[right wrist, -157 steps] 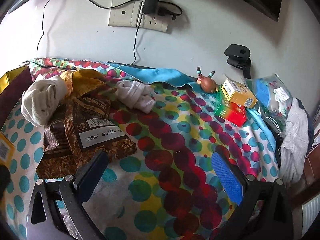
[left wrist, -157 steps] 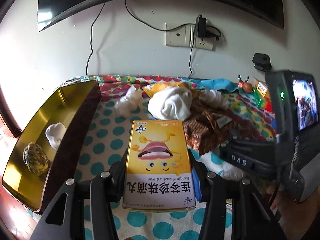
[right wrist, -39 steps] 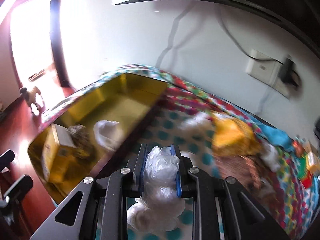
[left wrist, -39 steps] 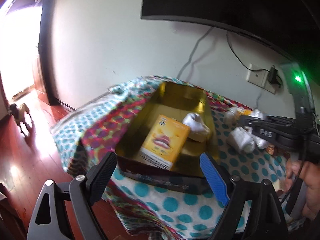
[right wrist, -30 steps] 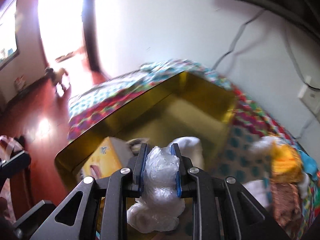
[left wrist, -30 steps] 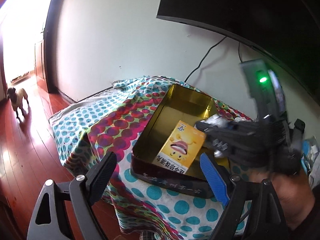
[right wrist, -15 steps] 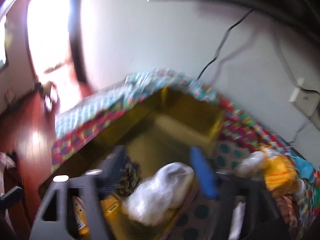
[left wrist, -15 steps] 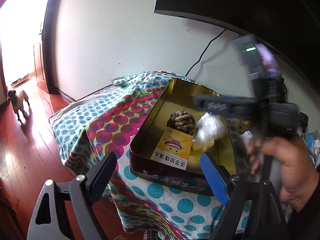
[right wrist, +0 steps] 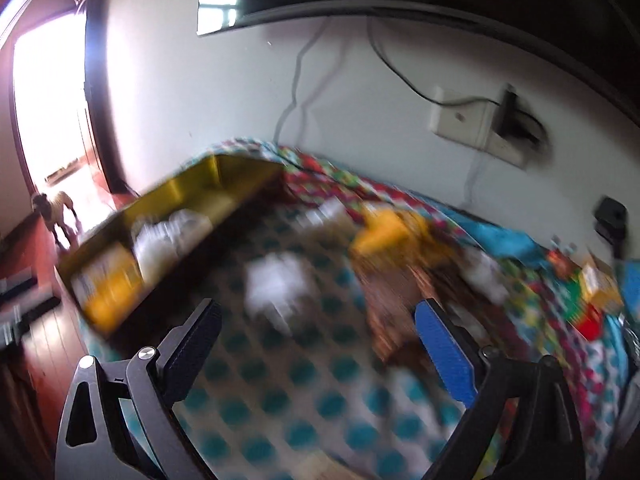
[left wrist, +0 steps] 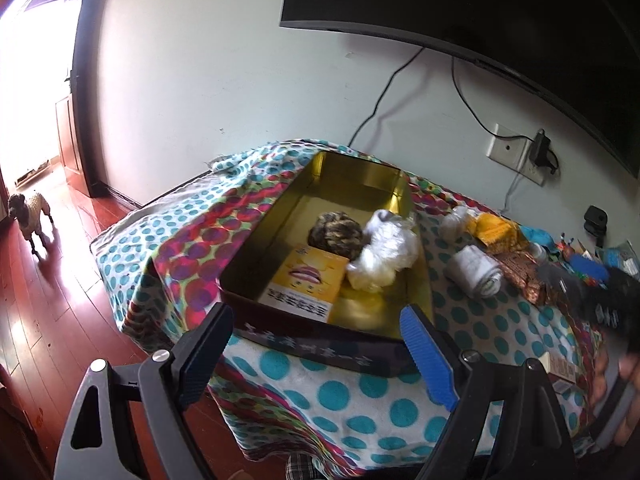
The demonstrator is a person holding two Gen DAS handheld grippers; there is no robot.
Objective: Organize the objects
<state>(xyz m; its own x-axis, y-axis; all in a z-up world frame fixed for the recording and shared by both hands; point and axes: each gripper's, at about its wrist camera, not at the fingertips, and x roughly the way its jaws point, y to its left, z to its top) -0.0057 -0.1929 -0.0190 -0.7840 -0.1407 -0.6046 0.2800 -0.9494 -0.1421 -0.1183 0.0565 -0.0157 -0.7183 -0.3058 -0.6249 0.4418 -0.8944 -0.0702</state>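
Observation:
A gold tin (left wrist: 360, 176) stands on the dotted cloth and holds a yellow medicine box (left wrist: 308, 280), a brown knitted ball (left wrist: 334, 232) and a crumpled clear plastic bag (left wrist: 384, 252). My left gripper (left wrist: 316, 354) hangs open just in front of the tin's near wall, with nothing between its fingers. My right gripper (right wrist: 320, 352) is empty and its jaws are opening. It hovers over the cloth to the right of the tin (right wrist: 224, 172). In the left wrist view it is a dark blur (left wrist: 576, 276) at the right edge, held by a hand (left wrist: 624, 380).
Right of the tin lie a rolled white sock (left wrist: 476, 270), a yellow packet (left wrist: 496, 232) and a brown snack packet (left wrist: 524, 276). Small boxes (right wrist: 596, 280) sit at the far right. A wall socket (left wrist: 508, 152) and a television (left wrist: 480, 0) are behind. A dog (left wrist: 30, 212) stands on the wooden floor.
The right gripper opened and let go of the plastic bag, which now lies in the tin. It then swung away to the right over the cloth. The left gripper barely shifted.

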